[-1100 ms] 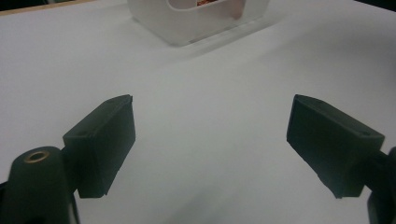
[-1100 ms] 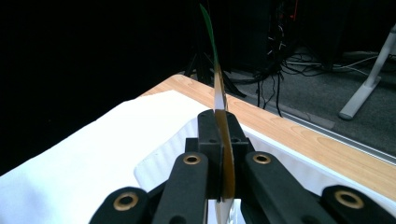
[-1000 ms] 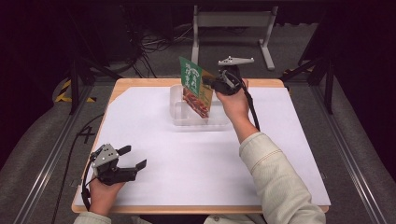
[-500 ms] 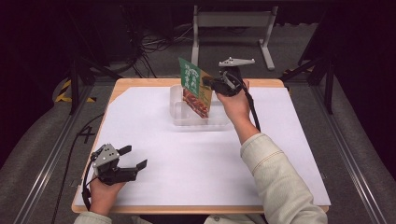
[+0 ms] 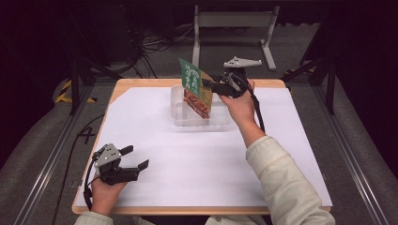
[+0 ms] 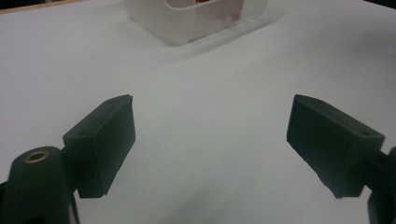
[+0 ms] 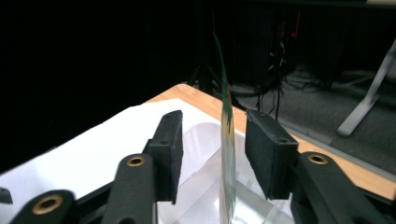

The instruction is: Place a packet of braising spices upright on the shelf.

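A green and red snack packet [image 5: 193,89] stands tilted in a clear plastic container [image 5: 220,119] at the far middle of the table. My right gripper [image 5: 209,86] reaches it from the right. In the right gripper view the packet [image 7: 227,140] is edge-on between the jaws of this gripper [image 7: 215,116]. The jaws are apart, the right one close to the packet, with a gap on the left. My left gripper [image 5: 137,156] rests open near the front left edge. Nothing lies between its jaws [image 6: 211,100], which point toward the container [image 6: 187,28].
A white sheet [image 5: 187,164] covers most of the wooden table [image 5: 141,83]. Behind the table stand a metal frame [image 5: 234,18] and cables on the dark floor. Rails run along both sides of the table.
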`<state>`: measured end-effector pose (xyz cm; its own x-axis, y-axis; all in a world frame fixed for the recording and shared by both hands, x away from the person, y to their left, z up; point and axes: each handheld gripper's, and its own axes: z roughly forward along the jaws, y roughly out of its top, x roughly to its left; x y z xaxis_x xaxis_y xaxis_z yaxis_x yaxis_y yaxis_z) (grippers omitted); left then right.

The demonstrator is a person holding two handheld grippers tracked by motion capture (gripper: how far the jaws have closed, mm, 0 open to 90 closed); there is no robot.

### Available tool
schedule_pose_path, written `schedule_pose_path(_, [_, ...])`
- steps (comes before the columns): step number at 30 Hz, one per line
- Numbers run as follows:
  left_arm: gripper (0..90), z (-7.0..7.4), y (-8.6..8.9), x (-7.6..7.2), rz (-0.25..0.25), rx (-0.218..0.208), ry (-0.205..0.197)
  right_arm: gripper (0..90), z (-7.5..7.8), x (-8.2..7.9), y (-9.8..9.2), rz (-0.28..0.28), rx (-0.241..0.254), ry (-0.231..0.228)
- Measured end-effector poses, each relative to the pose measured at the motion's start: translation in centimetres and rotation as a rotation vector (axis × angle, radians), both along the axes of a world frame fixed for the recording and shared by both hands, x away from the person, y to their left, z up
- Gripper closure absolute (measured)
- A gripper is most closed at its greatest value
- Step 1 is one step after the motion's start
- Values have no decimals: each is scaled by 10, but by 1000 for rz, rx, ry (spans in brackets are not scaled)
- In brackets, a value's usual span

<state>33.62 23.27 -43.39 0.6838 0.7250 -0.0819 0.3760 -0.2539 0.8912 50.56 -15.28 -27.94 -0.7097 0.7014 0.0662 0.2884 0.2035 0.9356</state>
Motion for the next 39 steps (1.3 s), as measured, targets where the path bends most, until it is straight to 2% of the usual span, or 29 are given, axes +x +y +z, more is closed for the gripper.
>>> schedule_pose_path(6, [160,2,-4,2,-10,-2,-11,456,12,-21,-12,48,-10,-59])
schedule_pose_path(8, [160,1,-6,3,-14,-2,-3,415,16,-31,-19,73,-11,-93])
schedule_pose_path(11, [161,1,-7,5,-18,-3,-5,373,19,-40,-28,85,-4,-114])
schedule_pose_path(22, [160,2,-12,14,-28,-21,-3,103,18,-73,-78,145,54,-136])
schedule_pose_path(27, [160,2,-15,16,-35,-17,-5,90,16,-87,-99,141,44,-142])
schedule_pose_path(34, [160,3,-16,18,-35,-19,-1,89,14,-101,-116,146,35,-141])
schedule_pose_path(39, [159,3,-16,18,-34,-20,-7,89,12,-112,-126,192,3,-142])
